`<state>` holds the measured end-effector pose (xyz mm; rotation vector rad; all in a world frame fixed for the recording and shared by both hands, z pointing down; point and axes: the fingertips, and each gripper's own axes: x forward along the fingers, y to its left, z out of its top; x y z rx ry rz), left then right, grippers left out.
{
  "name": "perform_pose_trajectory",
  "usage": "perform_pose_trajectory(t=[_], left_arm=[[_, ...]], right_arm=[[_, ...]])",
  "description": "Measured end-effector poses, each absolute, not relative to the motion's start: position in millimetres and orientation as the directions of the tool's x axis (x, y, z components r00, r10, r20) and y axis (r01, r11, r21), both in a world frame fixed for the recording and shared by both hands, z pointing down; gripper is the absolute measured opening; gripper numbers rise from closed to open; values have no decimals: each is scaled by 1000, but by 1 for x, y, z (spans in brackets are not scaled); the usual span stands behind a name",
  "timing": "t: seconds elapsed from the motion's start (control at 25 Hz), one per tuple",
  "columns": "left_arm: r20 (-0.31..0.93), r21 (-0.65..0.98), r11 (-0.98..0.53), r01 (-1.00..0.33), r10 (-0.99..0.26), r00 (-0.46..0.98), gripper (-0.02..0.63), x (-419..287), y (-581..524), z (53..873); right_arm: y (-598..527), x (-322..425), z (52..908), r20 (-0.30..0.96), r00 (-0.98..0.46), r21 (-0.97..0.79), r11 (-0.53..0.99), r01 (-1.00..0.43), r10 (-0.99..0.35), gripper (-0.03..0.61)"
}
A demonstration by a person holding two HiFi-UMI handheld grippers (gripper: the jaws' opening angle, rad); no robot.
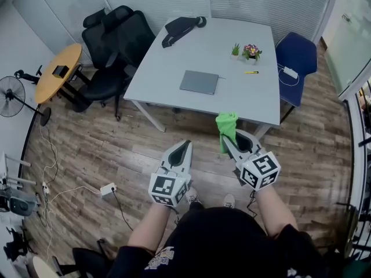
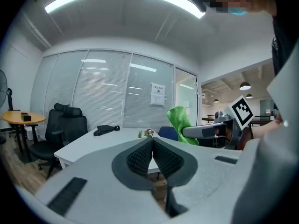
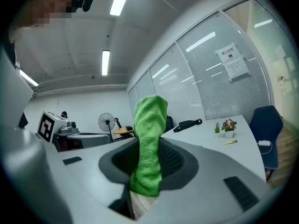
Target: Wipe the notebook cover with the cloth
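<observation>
A grey notebook lies flat on the white table, toward its near edge. My right gripper is shut on a green cloth, which hangs folded from its jaws just short of the table's near edge. In the right gripper view the cloth stands up between the jaws, held by my right gripper. My left gripper is shut and empty, level with the right one and left of it; in its own view the left gripper has its jaws pressed together, with the cloth seen off to the right.
Small potted plants, a yellow pen and a black bag lie on the table. A blue chair stands at its right, black office chairs at its left, beside a round wooden table. A power strip lies on the floor.
</observation>
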<state>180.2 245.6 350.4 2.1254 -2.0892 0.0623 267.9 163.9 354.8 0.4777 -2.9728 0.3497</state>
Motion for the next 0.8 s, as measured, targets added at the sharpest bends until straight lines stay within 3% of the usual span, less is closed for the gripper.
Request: perform_pose_trajectory(t=[0.6, 0.68, 0.8], left_arm=[[151, 94, -41, -995, -987, 55, 9, 138, 241, 357], [150, 100, -51, -994, -987, 65, 49, 130, 240, 359], [145, 98, -63, -993, -986, 77, 187, 118, 236, 362]], right_arm=[[159, 234, 353, 149, -932, -229, 906, -357, -330, 112], [159, 226, 354, 154, -929, -227, 903, -364, -335, 112], [157, 214, 356, 162, -925, -223, 900, -375, -345, 112]])
